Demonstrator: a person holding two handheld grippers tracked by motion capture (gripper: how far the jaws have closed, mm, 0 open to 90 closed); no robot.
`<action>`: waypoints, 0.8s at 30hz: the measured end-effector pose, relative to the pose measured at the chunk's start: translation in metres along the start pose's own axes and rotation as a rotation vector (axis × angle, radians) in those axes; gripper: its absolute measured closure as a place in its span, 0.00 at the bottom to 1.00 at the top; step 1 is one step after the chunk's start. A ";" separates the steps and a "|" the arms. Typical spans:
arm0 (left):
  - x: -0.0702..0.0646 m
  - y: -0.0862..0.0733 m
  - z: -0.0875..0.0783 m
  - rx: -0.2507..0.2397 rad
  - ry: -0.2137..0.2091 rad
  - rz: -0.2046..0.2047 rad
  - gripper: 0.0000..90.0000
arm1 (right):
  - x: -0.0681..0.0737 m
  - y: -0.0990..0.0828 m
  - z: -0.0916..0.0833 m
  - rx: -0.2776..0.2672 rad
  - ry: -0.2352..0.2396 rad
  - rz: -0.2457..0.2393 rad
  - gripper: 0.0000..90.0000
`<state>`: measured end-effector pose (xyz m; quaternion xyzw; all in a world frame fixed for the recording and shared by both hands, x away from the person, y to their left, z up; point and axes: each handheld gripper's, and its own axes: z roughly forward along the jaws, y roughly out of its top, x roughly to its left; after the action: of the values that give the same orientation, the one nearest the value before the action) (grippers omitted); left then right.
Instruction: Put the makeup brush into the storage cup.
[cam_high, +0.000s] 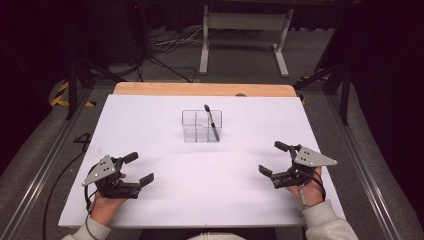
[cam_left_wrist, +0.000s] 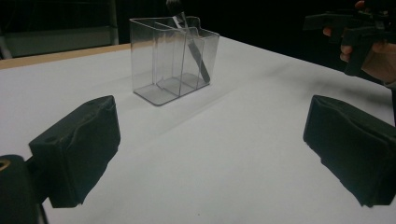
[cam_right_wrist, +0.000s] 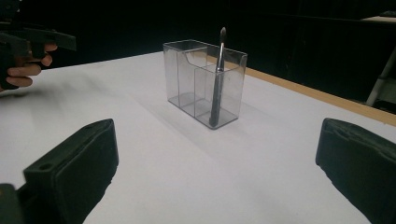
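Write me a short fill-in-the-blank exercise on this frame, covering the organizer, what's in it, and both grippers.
1. The clear organizer stands on the white table and holds one dark ____.
2. The brush leans in the compartment nearest the person's ____ side.
3. The left gripper and right gripper both have their jaws ____.
4. Both grippers are ____ of anything to hold.

Missing words: brush; right; open; empty

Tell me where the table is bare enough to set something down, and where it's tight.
Bare: the white table between the left gripper and the right gripper, in front of the clear organizer, plus both sides of it. Tight only at the organizer, where a dark brush leans in its right compartment.
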<state>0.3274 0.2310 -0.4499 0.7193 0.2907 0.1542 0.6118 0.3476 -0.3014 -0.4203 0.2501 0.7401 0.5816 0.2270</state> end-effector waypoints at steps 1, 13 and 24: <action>0.000 0.000 0.000 0.000 -0.001 0.000 0.05 | 0.000 -0.001 0.000 0.002 0.000 0.000 0.00; 0.004 -0.003 0.001 0.016 -0.008 0.011 0.05 | -0.001 -0.020 -0.002 0.018 -0.019 0.020 0.00; 0.007 -0.005 0.002 0.023 -0.012 -0.011 0.04 | -0.002 -0.026 -0.001 0.029 -0.019 0.034 0.00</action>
<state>0.3324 0.2342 -0.4558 0.7254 0.2927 0.1433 0.6062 0.3460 -0.3091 -0.4450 0.2712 0.7419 0.5723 0.2205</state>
